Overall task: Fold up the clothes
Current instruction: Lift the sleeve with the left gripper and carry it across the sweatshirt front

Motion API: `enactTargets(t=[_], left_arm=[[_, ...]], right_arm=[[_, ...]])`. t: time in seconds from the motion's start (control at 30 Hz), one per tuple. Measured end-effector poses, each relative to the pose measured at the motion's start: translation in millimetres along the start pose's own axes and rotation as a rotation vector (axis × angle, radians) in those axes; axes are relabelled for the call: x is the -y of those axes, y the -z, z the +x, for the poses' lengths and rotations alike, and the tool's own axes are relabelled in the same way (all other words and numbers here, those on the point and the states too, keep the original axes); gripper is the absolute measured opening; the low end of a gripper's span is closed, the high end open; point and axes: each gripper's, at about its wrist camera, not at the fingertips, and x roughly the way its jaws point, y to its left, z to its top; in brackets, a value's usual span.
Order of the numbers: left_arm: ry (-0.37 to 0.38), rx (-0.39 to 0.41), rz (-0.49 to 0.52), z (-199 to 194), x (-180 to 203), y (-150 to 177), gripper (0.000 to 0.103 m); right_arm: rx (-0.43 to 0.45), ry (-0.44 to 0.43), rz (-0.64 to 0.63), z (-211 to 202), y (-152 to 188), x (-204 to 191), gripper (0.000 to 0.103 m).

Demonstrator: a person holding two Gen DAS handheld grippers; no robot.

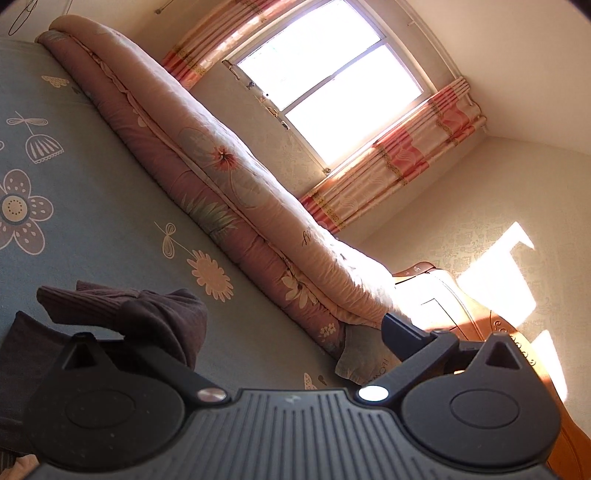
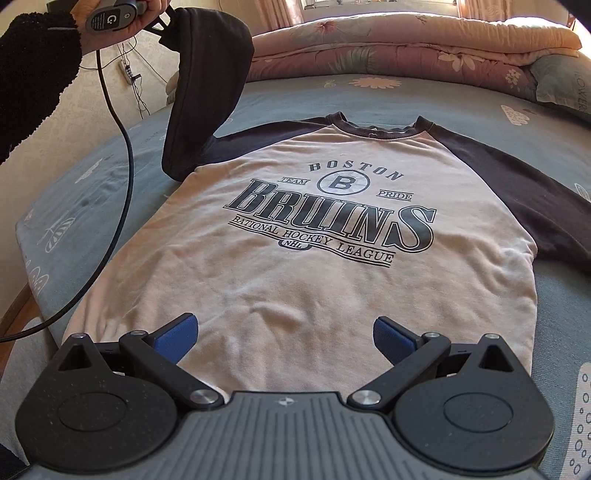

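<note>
A cream sweatshirt (image 2: 306,266) with dark sleeves and a "Boston Bruins" print lies face up on the blue floral bedsheet (image 2: 110,192). Its left dark sleeve (image 2: 207,81) is lifted off the bed and hangs from my left gripper (image 2: 162,18), which a hand holds at the top left. In the left wrist view the sleeve's ribbed cuff (image 1: 147,314) drapes over the left finger, and the left gripper (image 1: 284,328) has its fingers spread wide. My right gripper (image 2: 284,332) stands open over the sweatshirt's hem with nothing between its blue pads. The other sleeve (image 2: 535,195) lies flat.
A folded pink floral quilt (image 2: 406,48) runs along the far side of the bed, with a pillow (image 2: 561,81) at its right end. A black cable (image 2: 122,184) hangs from the left gripper across the bed's left edge. A window (image 1: 332,81) with curtains is behind.
</note>
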Motion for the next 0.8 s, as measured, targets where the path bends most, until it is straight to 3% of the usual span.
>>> enactTargets(t=[0.37,0.8], left_arm=[[0.044,-0.093,0.053,30.9,44.2,34.8,0.102],[0.016,-0.218,0.108,67.3,59.6,85.8,0.102]], right_arm=[[0.019,0.011,0.006,-10.0,2.5,5.0,0.103],[0.025,0.026,0.019,-17.4,7.4,12.5,0.103]])
